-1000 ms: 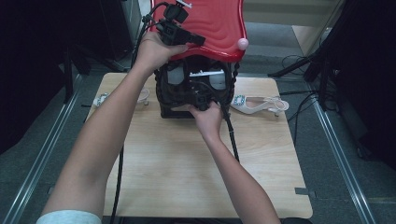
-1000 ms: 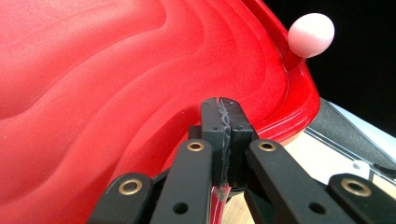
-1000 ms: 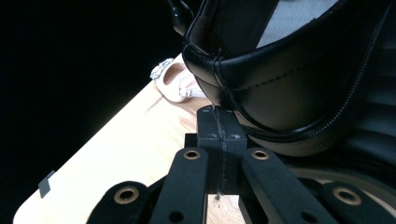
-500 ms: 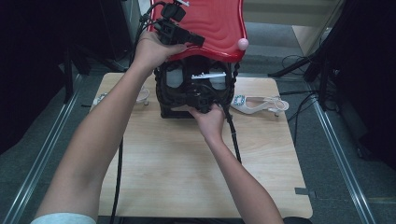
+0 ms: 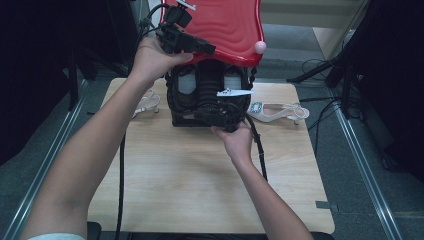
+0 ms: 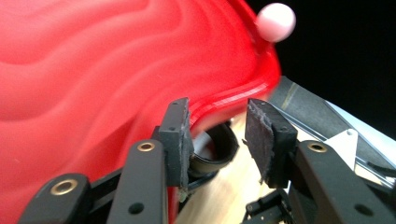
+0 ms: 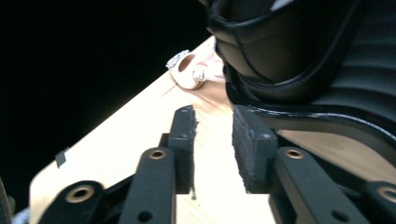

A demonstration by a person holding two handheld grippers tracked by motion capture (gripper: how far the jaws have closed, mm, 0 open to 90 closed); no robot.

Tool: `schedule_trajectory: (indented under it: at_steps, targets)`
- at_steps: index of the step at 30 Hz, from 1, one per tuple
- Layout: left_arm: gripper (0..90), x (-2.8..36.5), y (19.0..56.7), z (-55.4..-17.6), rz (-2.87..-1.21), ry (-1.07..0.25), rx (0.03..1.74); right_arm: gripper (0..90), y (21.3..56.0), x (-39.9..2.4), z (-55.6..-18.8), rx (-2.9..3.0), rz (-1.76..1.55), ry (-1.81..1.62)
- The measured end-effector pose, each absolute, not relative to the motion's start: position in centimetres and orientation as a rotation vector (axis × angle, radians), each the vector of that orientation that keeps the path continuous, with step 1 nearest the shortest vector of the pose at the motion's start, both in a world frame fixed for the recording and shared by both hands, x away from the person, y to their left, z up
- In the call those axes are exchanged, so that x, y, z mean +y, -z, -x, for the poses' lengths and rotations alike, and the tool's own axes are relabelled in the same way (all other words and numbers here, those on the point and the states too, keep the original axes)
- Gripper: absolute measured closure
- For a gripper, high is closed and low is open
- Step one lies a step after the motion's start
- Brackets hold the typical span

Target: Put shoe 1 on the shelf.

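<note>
**Both grippers up at the red-lidded black case, both claws parted with nothing in them**

So there was this black case (image 5: 207, 97) sitting at the far middle of the wooden table (image 5: 200, 185), with a wavy red lid (image 5: 225, 25) tipped up over it and a little pink ball (image 5: 260, 47) at the lid's right corner.

The left gripper (image 5: 187, 42) was raised at the lid's left front edge, held in the person's left hand (image 5: 152, 60). In the left gripper view its jaws stood a moderate way apart, right up against the lid's rim (image 6: 224, 105), clamping nothing; a dark curved strap (image 6: 219, 149) showed in the gap behind them. Couldn't tell if a pad (image 6: 180, 135) was actually touching the lid.

The right gripper (image 5: 222, 115) was low at the front of the case, in the right hand (image 5: 237, 140). Its own view showed the jaws parted too, nothing between them, just bare tabletop, with the case's glossy black edge (image 7: 322, 116) just beside the right pad (image 7: 250, 149).

A pale sandal (image 5: 277, 110) lay on the table right of the case, and another one (image 5: 147, 102) left of it, partly behind the left arm.
</note>
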State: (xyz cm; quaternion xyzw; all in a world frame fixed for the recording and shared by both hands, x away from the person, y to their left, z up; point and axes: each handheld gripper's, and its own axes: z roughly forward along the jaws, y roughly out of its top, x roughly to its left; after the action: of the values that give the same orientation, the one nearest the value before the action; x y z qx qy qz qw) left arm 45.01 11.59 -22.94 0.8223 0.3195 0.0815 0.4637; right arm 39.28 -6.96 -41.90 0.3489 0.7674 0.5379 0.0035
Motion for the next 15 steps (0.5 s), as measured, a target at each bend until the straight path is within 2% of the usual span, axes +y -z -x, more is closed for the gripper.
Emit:
schedule_trajectory:
  at_steps: [2, 6, 15]
  targets:
    - [58.6, 11.6, 23.0, -44.4, -2.031, -0.203, 0.78, 61.4, 42.0, -7.1, -38.7, 2.401, -1.044, -1.694]
    - [56.4, 11.8, 23.1, -43.4, -2.038, -0.189, 0.774, 57.3, 42.2, -7.6, -38.0, 2.415, -1.082, -1.686]
    - [48.9, 12.4, 24.7, -41.4, -2.055, -0.175, 0.768, 37.6, 43.0, -9.0, -36.8, 2.4, -1.14, -1.676]
